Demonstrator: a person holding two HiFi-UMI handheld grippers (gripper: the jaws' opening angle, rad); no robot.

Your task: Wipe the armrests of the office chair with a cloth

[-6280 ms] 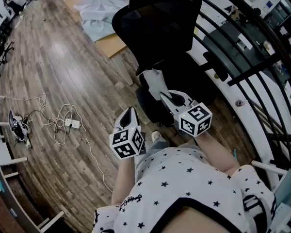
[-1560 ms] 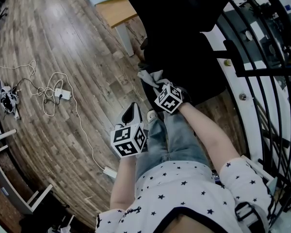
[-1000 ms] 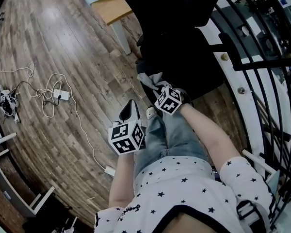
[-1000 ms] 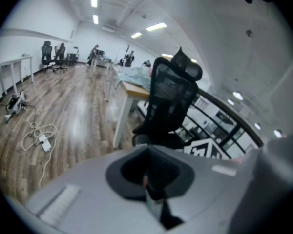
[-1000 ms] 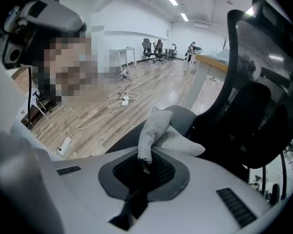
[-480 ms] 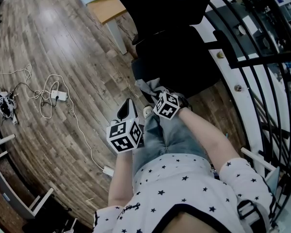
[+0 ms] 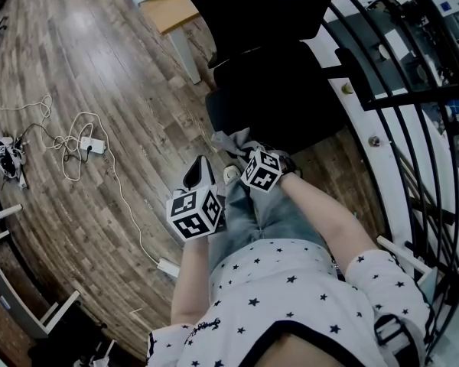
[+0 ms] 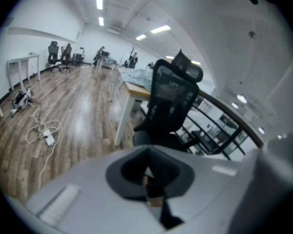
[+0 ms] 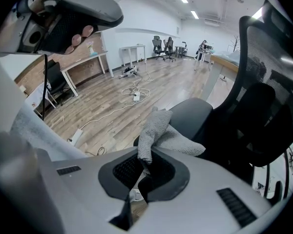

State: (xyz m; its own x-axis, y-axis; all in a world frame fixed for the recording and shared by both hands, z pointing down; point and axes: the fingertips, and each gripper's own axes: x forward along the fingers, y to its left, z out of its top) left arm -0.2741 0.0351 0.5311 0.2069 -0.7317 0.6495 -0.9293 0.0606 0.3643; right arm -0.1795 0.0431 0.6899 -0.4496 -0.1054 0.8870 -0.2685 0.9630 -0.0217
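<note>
The black office chair (image 7: 279,67) stands in front of me, its mesh back (image 9: 263,77) at the right of the right gripper view. My right gripper (image 7: 243,150) is shut on a grey cloth (image 7: 231,139), which hangs just off the front left edge of the seat (image 7: 222,113). In the right gripper view the cloth (image 9: 158,130) rises bunched from the gripper (image 9: 144,172), beside a grey rounded chair pad (image 9: 195,112). No armrest shows clearly. My left gripper (image 7: 200,173) is held lower left, over the floor, shut and empty; in its own view the gripper (image 8: 149,189) points at the chair (image 8: 173,101).
A white cable with a power strip (image 7: 90,145) lies on the wood floor at the left, and a white adapter (image 7: 167,267) near my left arm. A wooden desk (image 7: 170,10) stands behind the chair. A black curved railing (image 7: 402,90) runs along the right. My shoe (image 7: 231,174) is between the grippers.
My right gripper with the cloth has drawn slightly back from the seat edge toward me. The left gripper stays beside my leg.
</note>
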